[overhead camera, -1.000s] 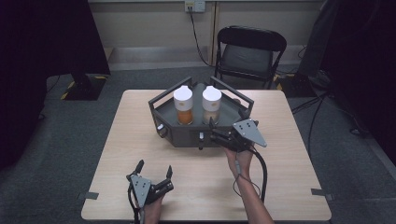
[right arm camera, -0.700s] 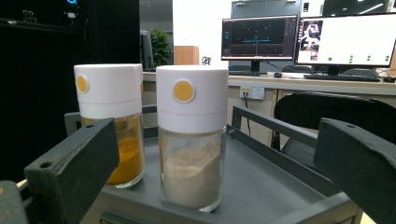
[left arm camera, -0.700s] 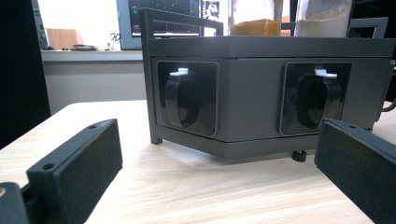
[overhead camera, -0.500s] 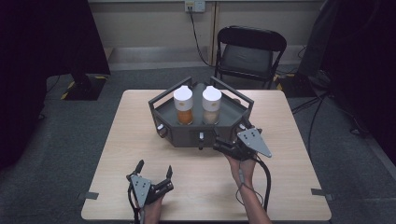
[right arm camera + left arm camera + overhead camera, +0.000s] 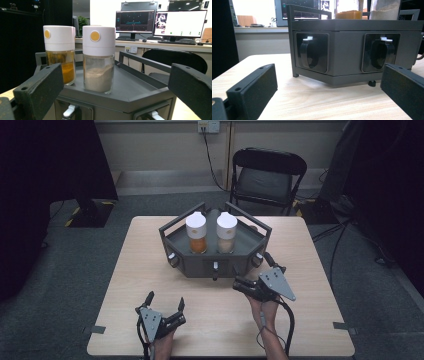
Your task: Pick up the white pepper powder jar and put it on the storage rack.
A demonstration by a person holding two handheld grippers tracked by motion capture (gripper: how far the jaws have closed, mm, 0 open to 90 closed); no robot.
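A grey six-sided tray (image 5: 180, 251) stands at the table's middle and holds two white-capped jars side by side. One jar holds orange powder (image 5: 197, 236), the other beige powder (image 5: 226, 236). My right gripper (image 5: 253, 272) is open just off the tray's front right corner, jaws spread towards it. The right gripper view looks over the tray's rim (image 5: 140, 92) at the orange jar (image 5: 60, 60) and the beige jar (image 5: 98, 72). My left gripper (image 5: 165, 299) is open near the front edge, facing the tray's front faces (image 5: 347, 50), which carry black latches with white tabs (image 5: 308, 50).
A black folding chair (image 5: 267, 175) stands behind the table. Cables run over the floor at the right. A dark stand and curtain are at the far left. Bare tabletop (image 5: 145, 250) lies on both sides of the tray.
My right gripper has drawn back from the tray's front, towards the person and slightly right. The left gripper has stayed put.
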